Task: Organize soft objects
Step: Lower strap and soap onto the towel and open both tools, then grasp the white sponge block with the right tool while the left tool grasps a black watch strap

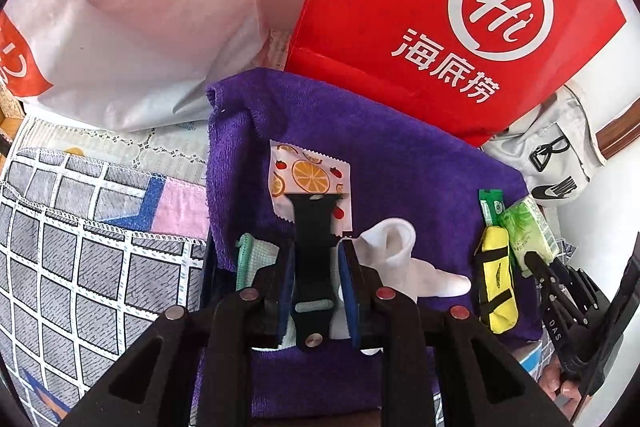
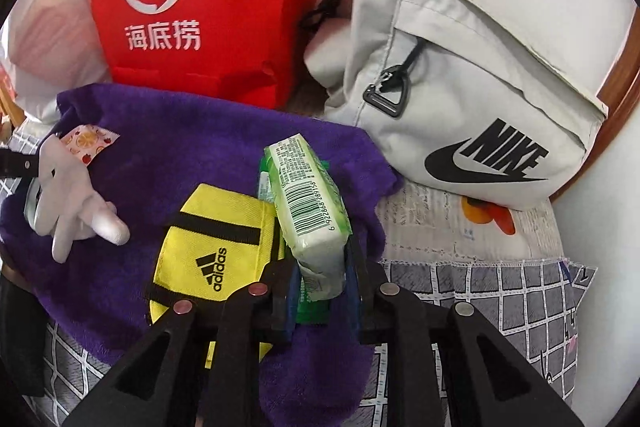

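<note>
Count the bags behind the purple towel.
3: white plastic bag back left, red bag in the middle, grey Nike bag back right. More may be hidden behind.

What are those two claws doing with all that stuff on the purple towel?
The right claw is squeezing a green tissue pack, lifting it beside the yellow pouch. The left claw grips a black strap over the fruit-print packet. A white glove lies on the purple towel.
</note>
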The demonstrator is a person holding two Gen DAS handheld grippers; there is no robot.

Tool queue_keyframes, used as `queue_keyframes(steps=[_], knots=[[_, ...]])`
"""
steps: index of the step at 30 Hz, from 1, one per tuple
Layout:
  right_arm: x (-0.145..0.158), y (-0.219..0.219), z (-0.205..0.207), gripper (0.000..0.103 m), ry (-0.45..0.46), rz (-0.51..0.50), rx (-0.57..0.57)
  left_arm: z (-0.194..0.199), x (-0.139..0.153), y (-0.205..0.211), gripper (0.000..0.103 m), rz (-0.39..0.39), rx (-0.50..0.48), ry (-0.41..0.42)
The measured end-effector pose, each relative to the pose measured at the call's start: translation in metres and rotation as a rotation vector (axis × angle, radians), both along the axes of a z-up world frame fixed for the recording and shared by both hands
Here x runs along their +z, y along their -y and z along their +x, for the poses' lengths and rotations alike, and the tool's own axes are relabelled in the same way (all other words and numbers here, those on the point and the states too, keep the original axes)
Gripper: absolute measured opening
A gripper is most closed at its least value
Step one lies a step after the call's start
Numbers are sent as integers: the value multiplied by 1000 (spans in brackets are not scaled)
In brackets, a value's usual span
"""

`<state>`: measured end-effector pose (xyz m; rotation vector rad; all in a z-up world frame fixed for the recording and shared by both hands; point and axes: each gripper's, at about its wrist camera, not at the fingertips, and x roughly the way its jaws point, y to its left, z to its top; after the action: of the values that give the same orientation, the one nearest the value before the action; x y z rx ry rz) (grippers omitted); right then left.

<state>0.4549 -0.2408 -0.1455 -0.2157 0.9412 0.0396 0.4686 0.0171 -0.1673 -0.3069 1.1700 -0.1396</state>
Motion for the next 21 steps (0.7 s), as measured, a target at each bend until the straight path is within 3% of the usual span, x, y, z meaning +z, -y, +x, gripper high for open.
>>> queue_keyframes(steps=[4,6,11,14,21], knots=[[9,-5,-9,50,10,28,32,-6,10,-4,53,3,-9,17],[16,-9,-17,57,29,18,40,-12,16,-6,55,7,-8,27],[34,-12,-41,60,54,45,64,-27,33,-15,55,18,11,31],[47,-11,-61,71,83,73,56,-45,49,-20,55,25,28,59],[70,-23,-130,72,118,177,87,-100,79,-32,55,57,59,136]])
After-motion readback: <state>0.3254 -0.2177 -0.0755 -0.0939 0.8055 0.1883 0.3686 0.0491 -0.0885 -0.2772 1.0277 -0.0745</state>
